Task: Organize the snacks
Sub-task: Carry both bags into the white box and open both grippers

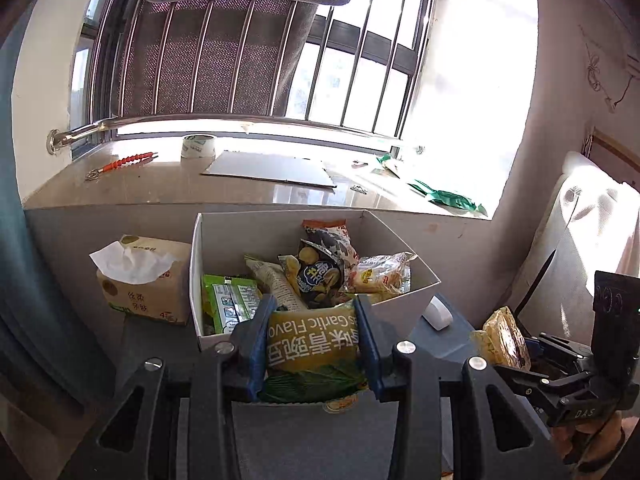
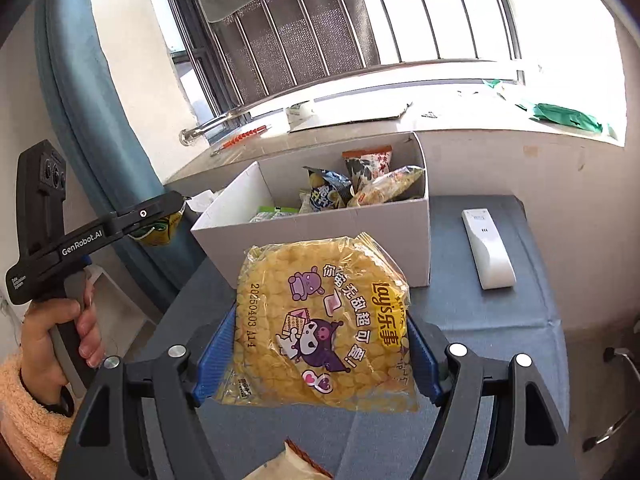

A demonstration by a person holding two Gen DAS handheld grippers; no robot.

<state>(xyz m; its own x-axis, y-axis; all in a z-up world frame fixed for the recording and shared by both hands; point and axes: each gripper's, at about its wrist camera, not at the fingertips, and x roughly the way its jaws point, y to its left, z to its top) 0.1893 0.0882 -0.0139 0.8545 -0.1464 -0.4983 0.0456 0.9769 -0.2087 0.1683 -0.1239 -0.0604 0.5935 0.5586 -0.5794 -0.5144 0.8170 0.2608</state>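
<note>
The left tool (image 1: 314,344), a black two-finger frame with blue pads (image 1: 258,344), fills the lower centre of its own view, its pads pressed against both sides of a yellow-green packet; in the right wrist view it juts in from the left edge, gripped by a bare hand (image 2: 52,340) in a fuzzy peach sleeve. The right tool (image 2: 320,344), of the same black and blue make, sits at lower centre, clamped on a yellow bag from both sides.

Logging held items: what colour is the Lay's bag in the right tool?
Clear bag of yellow crisps, Lay's bag, purple cartoon print; right wrist view.
</note>
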